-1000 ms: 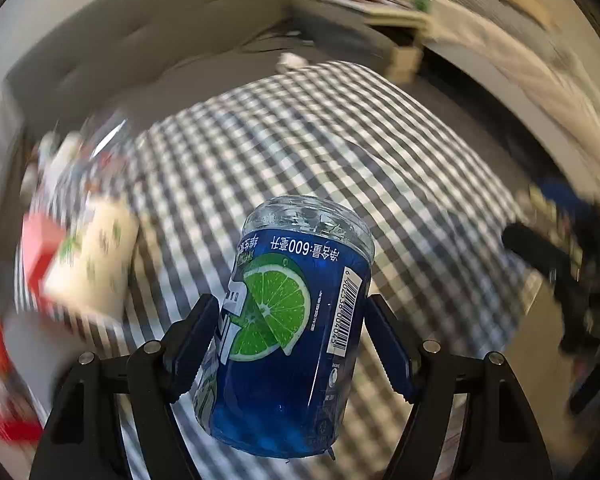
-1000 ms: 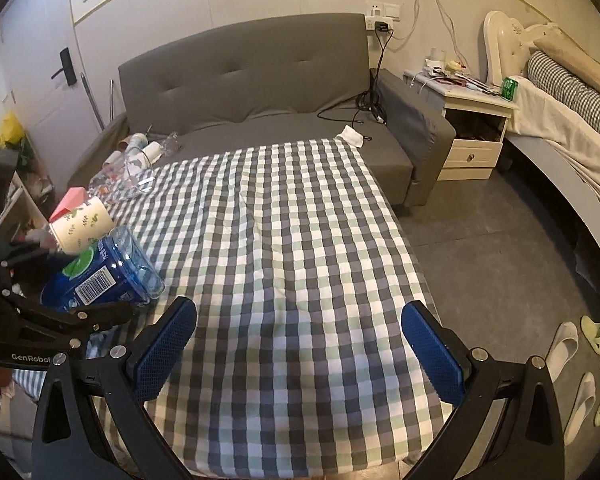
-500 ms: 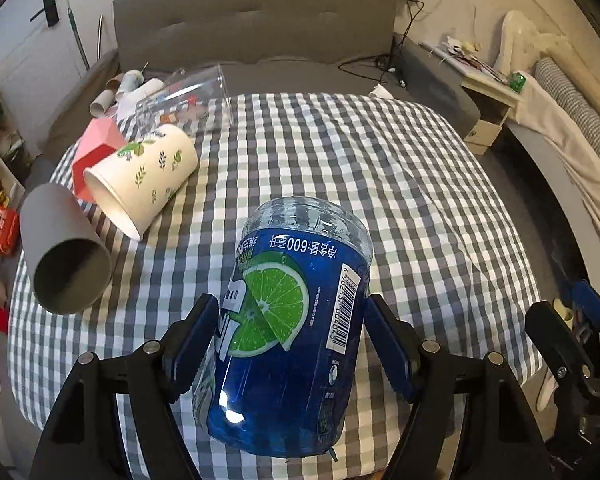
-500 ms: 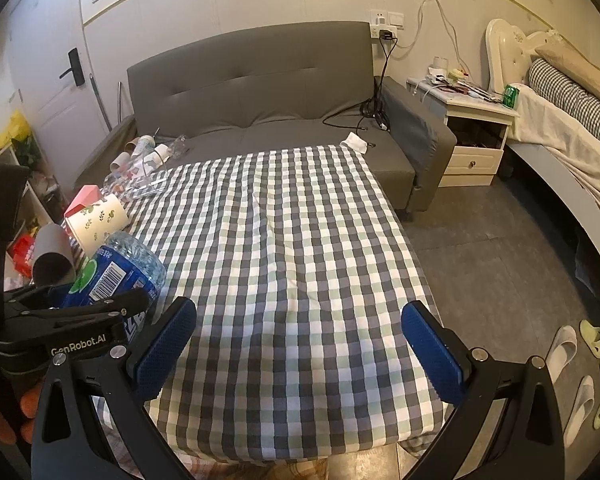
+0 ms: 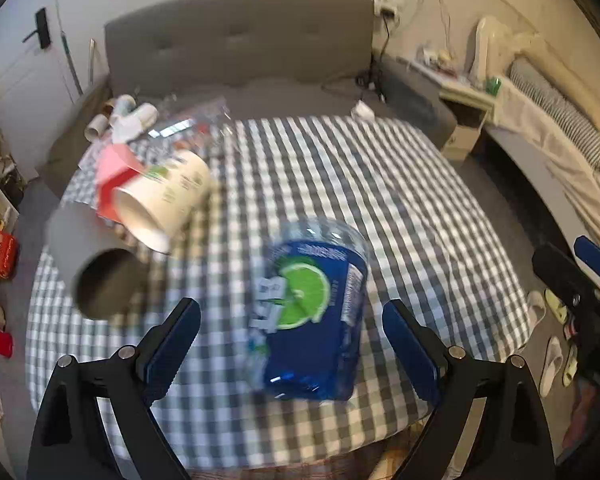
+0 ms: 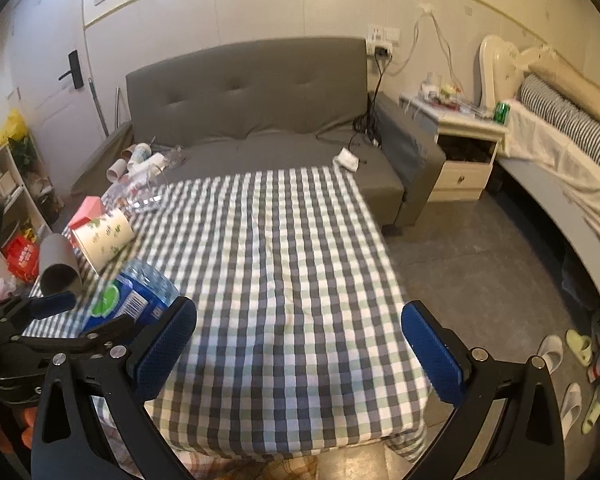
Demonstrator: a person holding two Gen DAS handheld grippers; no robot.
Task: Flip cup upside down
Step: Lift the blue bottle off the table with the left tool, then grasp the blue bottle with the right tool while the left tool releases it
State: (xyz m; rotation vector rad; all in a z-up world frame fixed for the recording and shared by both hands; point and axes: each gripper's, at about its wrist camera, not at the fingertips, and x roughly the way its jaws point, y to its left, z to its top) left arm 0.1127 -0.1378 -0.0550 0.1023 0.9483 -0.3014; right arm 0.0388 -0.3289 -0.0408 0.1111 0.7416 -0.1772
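A clear plastic cup with a blue lime label stands on the checked tablecloth, its ridged clear end up. My left gripper is open, its jaws wide apart on either side of the cup and not touching it. The cup also shows in the right wrist view, with the left gripper's fingers around it. My right gripper is open and empty over the near edge of the table.
A white leaf-print paper cup, a grey cup and a pink cup lie on their sides at the table's left. A clear plastic cup lies behind them. A grey sofa stands beyond the table.
My left gripper has opened and let go of the blue-label cup, which now rests on the cloth. The left view has pulled back a little. The right gripper has barely moved.
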